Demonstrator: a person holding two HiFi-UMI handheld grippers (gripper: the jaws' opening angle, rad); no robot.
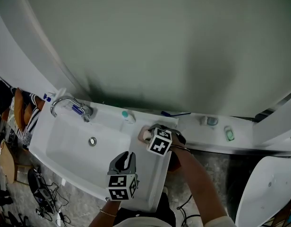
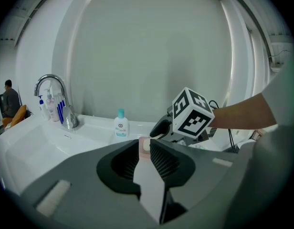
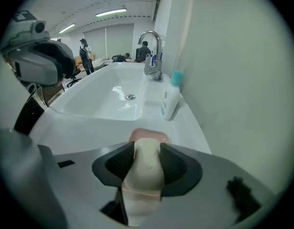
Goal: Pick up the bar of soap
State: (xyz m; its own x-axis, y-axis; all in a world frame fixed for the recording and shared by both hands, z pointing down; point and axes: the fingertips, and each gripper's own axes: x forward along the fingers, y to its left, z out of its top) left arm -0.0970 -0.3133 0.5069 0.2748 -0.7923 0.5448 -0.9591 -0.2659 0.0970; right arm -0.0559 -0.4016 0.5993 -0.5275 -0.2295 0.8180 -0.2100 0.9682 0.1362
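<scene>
**A:** Where's the bar of soap (image 3: 145, 171)?

**B:** The right gripper (image 3: 147, 152) has it clamped by its long sides, over the pink dish (image 3: 149, 135) on the surface (image 3: 80, 132). Gripping the sides probably stops a slick bar squirting out.

**A:** And the left gripper (image 2: 144, 145)?

**B:** Released and empty, held back out of the way.
</scene>
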